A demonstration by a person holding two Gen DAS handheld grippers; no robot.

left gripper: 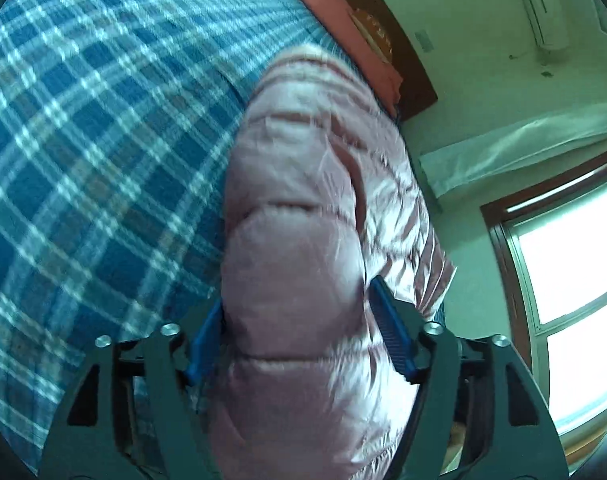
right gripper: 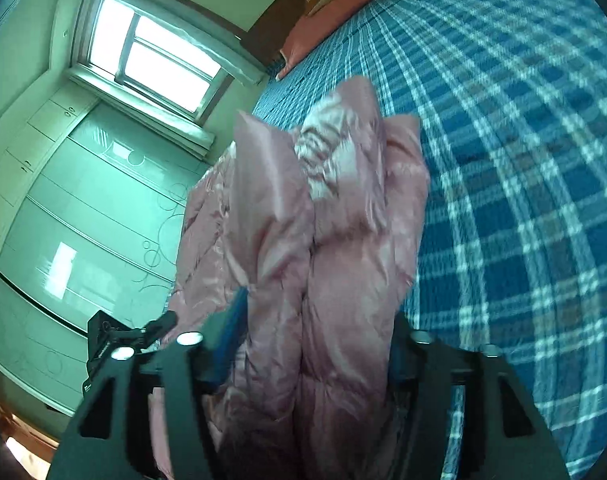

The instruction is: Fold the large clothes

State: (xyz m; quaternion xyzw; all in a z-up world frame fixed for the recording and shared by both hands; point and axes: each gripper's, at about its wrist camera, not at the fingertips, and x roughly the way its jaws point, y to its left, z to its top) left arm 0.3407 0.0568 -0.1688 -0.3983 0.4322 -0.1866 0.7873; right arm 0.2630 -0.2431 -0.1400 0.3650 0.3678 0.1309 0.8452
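Observation:
A pink quilted puffer jacket (left gripper: 303, 208) hangs bunched over the blue plaid bed (left gripper: 95, 128). My left gripper (left gripper: 299, 328) is shut on a thick padded part of it, blue pads pressed on both sides. In the right wrist view the same jacket (right gripper: 335, 240) rises in folds between the jaws. My right gripper (right gripper: 315, 328) is shut on it; the left blue pad (right gripper: 233, 324) shows, the right one is hidden by fabric. Both frames are blurred by motion.
A pink pillow (left gripper: 343, 28) lies against the dark wooden headboard (left gripper: 399, 40). A window (right gripper: 151, 52) and a pale wardrobe (right gripper: 83, 220) stand beside the bed. An air conditioner (left gripper: 539, 4) hangs on the wall. The plaid bedspread (right gripper: 523, 160) spreads wide.

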